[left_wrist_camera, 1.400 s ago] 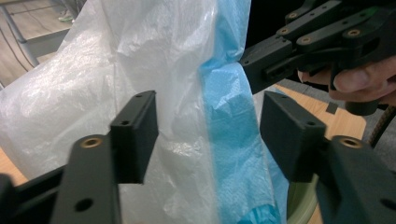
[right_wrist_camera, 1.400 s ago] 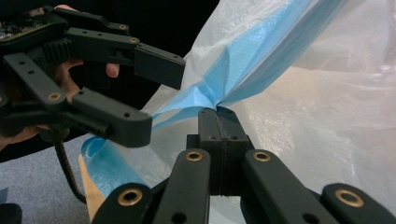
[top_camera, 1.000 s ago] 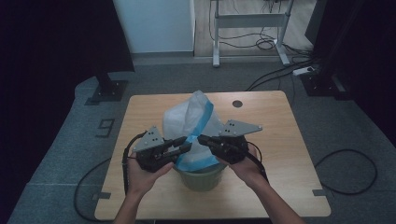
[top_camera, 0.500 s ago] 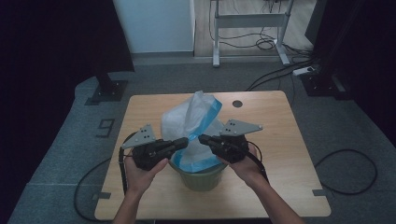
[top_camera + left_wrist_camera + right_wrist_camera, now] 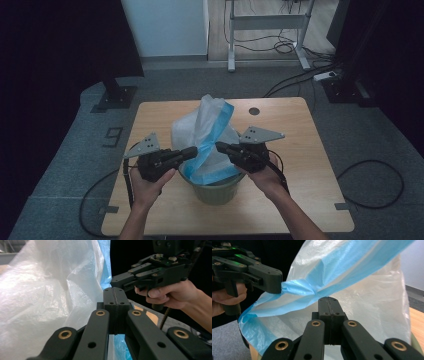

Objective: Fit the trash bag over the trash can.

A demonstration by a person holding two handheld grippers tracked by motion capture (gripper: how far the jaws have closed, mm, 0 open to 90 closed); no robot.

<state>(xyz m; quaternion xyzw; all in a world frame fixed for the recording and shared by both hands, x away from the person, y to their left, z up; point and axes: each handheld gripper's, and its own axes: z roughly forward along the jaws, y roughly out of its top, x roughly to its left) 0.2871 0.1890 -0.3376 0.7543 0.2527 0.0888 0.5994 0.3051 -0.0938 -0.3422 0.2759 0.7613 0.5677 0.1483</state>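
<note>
With our left gripper [image 5: 192, 151] having just closed its jaws on the blue rim [image 5: 297, 288] of the plastic bag [image 5: 202, 130] in the green bin [image 5: 217, 189], our right gripper [image 5: 220, 146] pinches the rim too, so we can spread it.

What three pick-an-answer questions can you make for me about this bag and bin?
1. Where does the bin stand?
A. floor
B. table
C. chair

2. What colour is the band on the bag?
A. red
B. blue
C. yellow

3. How are the left gripper jaws?
A. wide open
B. shut on the bag's band
C. shut on the bin's rim

Answers: B, the bin sits on the wooden top; B, a blue strip runs along the bag's edge; B, the band bunches at the closed tips.
</note>
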